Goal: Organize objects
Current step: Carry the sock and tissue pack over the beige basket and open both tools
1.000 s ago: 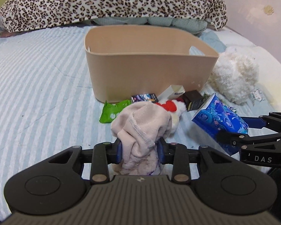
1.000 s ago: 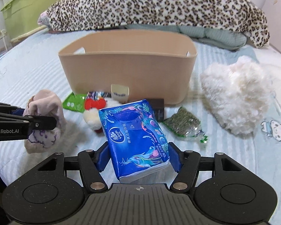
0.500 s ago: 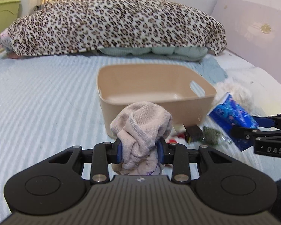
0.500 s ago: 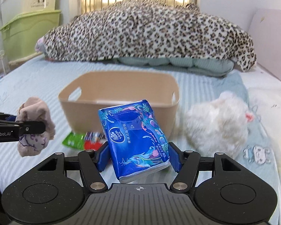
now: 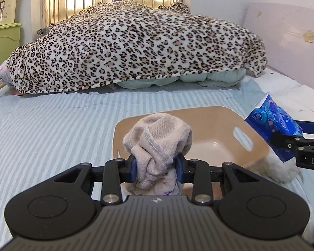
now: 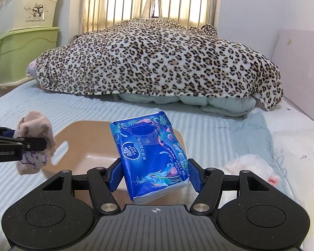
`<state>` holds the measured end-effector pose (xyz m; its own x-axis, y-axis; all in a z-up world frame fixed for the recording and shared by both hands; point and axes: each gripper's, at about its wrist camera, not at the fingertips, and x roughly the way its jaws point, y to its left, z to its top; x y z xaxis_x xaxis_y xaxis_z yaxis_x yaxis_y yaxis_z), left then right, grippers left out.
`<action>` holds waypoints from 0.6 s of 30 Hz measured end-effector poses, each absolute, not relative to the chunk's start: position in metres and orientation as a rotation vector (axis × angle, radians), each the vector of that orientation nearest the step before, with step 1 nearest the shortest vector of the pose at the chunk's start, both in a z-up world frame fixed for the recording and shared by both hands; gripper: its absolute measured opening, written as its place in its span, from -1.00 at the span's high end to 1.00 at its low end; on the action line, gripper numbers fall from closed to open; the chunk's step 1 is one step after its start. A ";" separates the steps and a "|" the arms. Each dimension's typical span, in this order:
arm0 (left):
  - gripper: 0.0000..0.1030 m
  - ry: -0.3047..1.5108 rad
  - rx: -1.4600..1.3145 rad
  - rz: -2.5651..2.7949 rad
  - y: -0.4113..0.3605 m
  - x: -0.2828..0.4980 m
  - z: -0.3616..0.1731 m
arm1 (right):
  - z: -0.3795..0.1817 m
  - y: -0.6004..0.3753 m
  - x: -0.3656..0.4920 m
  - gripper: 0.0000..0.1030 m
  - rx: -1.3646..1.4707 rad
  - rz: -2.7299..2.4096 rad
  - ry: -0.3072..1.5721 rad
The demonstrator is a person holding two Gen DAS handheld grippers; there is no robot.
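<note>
Two grippers, both loaded rn. Left gripper (image 5: 156,167) has its jaws clamped on a bunched pink cloth (image 5: 159,140), which sticks up and fwd past the jaws w/ a bit hanging below. Right gripper (image 6: 155,174) has jaws squeezing a blue tissue pack (image 6: 151,154) from both sides, pack tilted and poking out ahead of them. Tan basket (image 5: 217,144) sits on the striped bed (image 5: 52,129) right below and just ahead of both sets of jaws, inside looks bare from what shows. White fluffy toy (image 6: 249,165) lies to the right of the right jaws. Leopard blanket (image 6: 157,60) is way out front.
</note>
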<state>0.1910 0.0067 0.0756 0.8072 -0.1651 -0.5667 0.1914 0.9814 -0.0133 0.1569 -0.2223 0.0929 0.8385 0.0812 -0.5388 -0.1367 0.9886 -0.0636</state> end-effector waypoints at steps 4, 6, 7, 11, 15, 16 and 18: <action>0.29 0.656 0.048 -0.202 -0.004 0.226 0.055 | 0.084 -0.214 0.186 -0.19 -0.115 0.118 0.572; 0.29 0.677 0.064 -0.197 -0.008 0.240 0.043 | 0.074 -0.207 0.198 -0.19 -0.129 0.126 0.589; 0.29 0.690 0.071 -0.190 -0.009 0.246 0.037 | 0.068 -0.203 0.204 -0.19 -0.135 0.130 0.599; 0.29 0.757 0.080 -0.159 -0.011 0.267 0.013 | 0.044 -0.193 0.223 -0.19 -0.147 0.140 0.651; 0.28 0.811 0.121 -0.163 -0.012 0.273 -0.006 | 0.019 -0.185 0.233 -0.20 -0.183 0.149 0.730; 0.26 0.815 0.134 -0.177 -0.013 0.273 -0.009 | 0.014 -0.183 0.234 -0.21 -0.203 0.149 0.743; 0.18 0.820 0.145 -0.189 -0.015 0.272 -0.010 | 0.007 -0.181 0.232 -0.21 -0.229 0.142 0.750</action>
<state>0.2718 -0.0149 -0.0098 0.6667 -0.1111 -0.7370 0.2232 0.9732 0.0552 0.2322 -0.1808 0.0074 0.7237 0.0457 -0.6886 -0.2089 0.9655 -0.1555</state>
